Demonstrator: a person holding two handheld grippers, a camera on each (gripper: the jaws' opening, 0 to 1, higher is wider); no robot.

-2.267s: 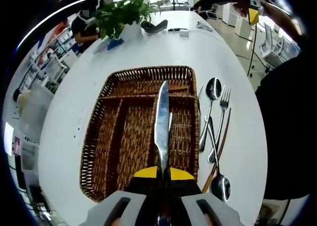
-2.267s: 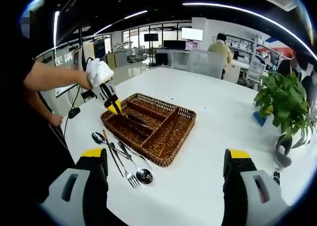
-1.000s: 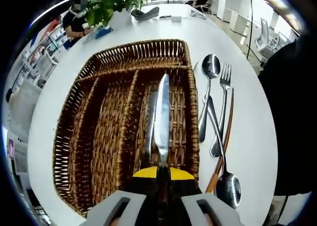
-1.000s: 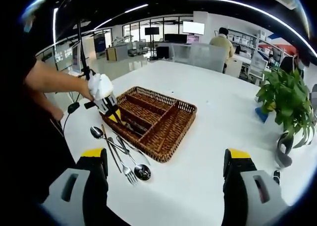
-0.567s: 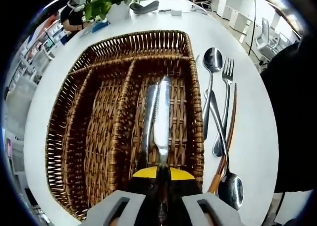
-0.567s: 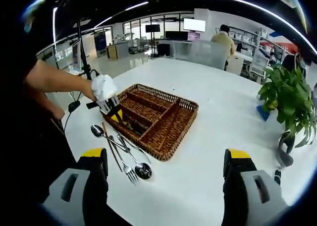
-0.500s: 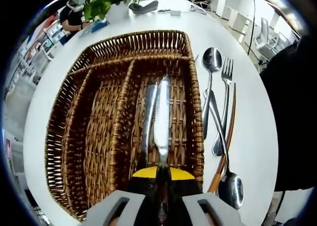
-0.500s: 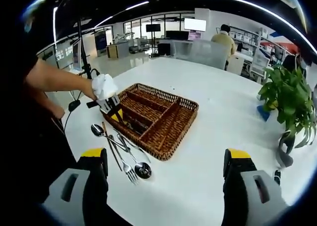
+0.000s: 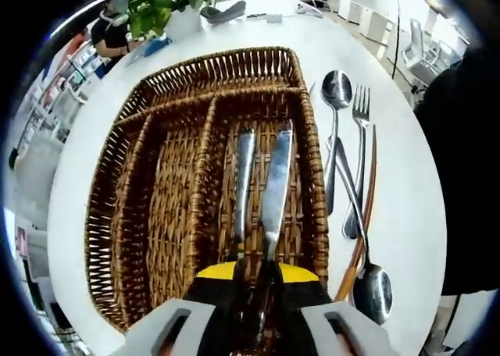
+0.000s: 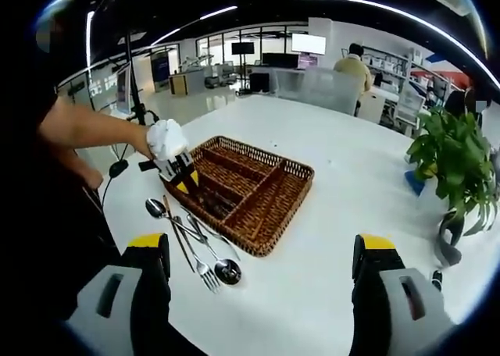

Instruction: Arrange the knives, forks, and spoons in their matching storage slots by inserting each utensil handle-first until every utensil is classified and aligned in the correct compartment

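A brown wicker tray (image 9: 117, 176) with several compartments lies on the white table. Two knives lie side by side in its right-hand compartment: one knife (image 9: 244, 180) lies straight, the other knife (image 9: 277, 184) slants with its handle between the jaws of my left gripper (image 9: 256, 274). Those yellow-tipped jaws stand slightly apart. Right of the tray lie a spoon (image 9: 337, 90), a fork (image 9: 359, 137), a second spoon (image 9: 372, 290) and a brown-handled piece (image 9: 366, 208). In the right gripper view the left gripper (image 10: 185, 180) hovers at the tray's (image 10: 273, 208) near-left end. My right gripper (image 10: 262, 243) stands wide open, holding nothing.
A potted plant (image 10: 453, 169) and a dark object (image 10: 447, 243) stand at the table's right side. A person's arm (image 10: 86, 129) reaches in from the left. Loose cutlery (image 10: 195, 247) lies in front of the tray. Someone sits at a desk (image 10: 353, 67) behind.
The left gripper lowered the knife into the right-hand compartment beside the other knife. Its jaws have parted and the blade now slants right. The right gripper stayed still.
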